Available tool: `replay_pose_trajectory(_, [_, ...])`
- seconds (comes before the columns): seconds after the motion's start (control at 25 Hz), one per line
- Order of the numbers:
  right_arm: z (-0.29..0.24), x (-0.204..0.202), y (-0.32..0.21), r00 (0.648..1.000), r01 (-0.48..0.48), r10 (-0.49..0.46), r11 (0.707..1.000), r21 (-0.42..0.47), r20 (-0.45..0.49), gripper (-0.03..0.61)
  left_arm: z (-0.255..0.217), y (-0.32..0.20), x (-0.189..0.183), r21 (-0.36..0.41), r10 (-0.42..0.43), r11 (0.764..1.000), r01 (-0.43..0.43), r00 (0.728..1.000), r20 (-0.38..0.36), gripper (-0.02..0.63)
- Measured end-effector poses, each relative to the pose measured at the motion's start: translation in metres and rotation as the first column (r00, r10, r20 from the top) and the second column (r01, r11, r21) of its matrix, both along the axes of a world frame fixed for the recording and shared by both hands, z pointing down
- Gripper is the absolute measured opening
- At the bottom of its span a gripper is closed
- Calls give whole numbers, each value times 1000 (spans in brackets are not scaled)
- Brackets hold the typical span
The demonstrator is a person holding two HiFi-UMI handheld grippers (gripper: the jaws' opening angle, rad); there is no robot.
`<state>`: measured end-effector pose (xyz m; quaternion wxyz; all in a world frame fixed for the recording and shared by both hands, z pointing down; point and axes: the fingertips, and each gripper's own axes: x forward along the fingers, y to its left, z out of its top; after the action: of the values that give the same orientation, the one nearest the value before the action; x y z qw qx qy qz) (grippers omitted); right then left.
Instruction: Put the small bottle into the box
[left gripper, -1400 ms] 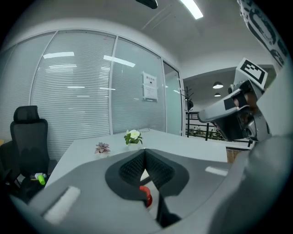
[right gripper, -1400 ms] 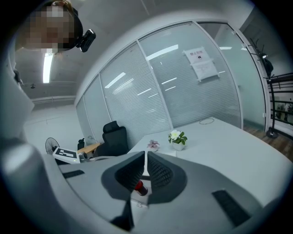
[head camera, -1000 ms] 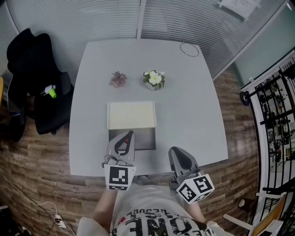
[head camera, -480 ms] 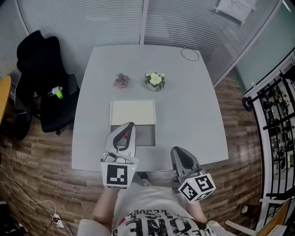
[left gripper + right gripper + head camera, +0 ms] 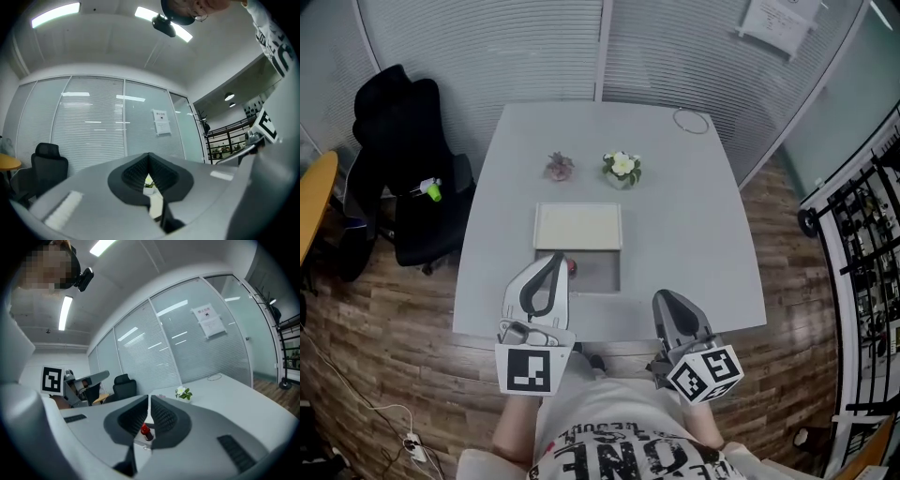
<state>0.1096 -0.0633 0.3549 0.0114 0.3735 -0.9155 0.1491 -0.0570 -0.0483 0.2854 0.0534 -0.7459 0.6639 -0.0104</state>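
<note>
The box (image 5: 592, 273) is an open grey tray near the table's front edge, and its cream lid (image 5: 577, 227) lies flat behind it. The small bottle (image 5: 571, 266), red-capped, lies at the tray's left edge. It also shows in the right gripper view as a dark bottle (image 5: 146, 431), seen through the gap under the jaws. My left gripper (image 5: 557, 257) is shut and holds nothing, its tip just left of the bottle. In its own view the left gripper (image 5: 149, 157) points over the table. My right gripper (image 5: 662, 297) hangs shut and empty at the front edge, right of the box; its tips (image 5: 149, 398) meet.
A white flower pot (image 5: 622, 167) and a small pink plant (image 5: 559, 167) stand behind the lid. A wire ring (image 5: 690, 120) lies at the far right corner. A black chair (image 5: 403, 169) with a green item (image 5: 434, 192) stands left of the table (image 5: 694, 234).
The left gripper has drawn back toward the person. The bottle's red cap, earlier seen through the gripper's frame, now shows beside its tip. The right gripper has hardly moved.
</note>
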Motion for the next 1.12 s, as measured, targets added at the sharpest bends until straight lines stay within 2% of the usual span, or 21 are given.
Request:
replay_pose_trajectory(0.28, [-17, -2, 1, 1000, 28, -28, 999, 45, -2, 26, 8, 33, -6, -19, -55, 998, 55, 998, 5, 9])
replay_pose_trajectory(0.48, [-24, -7, 1, 999, 45, -44, 997, 62, -7, 26, 13, 43, -7, -29, -72, 997, 72, 997, -21, 9])
replay_pose_trajectory(0.72, [-33, -22, 4, 998, 63, -63, 995, 73, -7, 26, 15, 49, -8, -25, -58, 998, 57, 997, -48, 9])
replay_pose_trajectory(1.12, [-34, -56, 15, 998, 67, -66, 997, 48, -16, 26, 28, 49, -23, -62, -16, 998, 10, 995, -95, 9])
